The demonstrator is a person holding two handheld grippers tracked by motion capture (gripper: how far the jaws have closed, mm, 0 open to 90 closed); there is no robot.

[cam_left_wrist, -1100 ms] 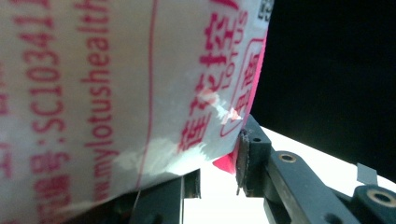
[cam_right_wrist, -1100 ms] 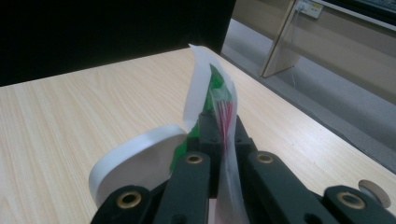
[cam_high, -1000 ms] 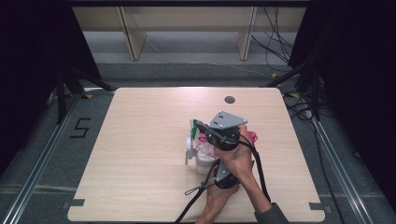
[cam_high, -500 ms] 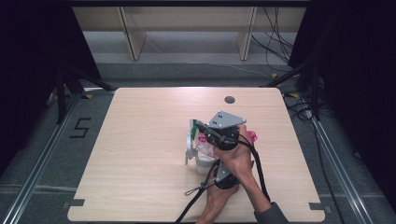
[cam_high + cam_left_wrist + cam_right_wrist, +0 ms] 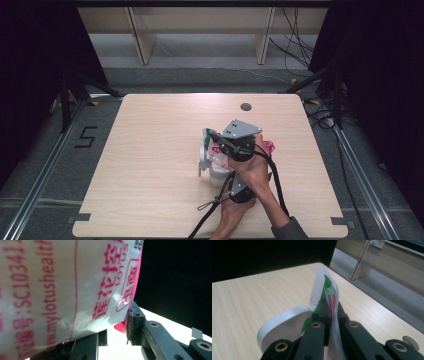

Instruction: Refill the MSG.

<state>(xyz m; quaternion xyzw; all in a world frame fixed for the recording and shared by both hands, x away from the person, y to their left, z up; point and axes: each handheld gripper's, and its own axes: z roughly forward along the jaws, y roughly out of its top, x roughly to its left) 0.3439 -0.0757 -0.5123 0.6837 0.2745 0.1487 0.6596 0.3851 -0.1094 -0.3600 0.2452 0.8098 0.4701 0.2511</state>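
Right gripper [image 5: 329, 312] is pinched tight on the plastic bag's [image 5: 215, 150] edge, while left gripper [image 5: 117, 332] clamps its printed side too.

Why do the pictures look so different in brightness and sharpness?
Left gripper view: the plastic bag sits too close, its red print blurred, the table glaring white. Right gripper view: evenly lit, bag edge sharp. High view: table bright, surroundings dark.
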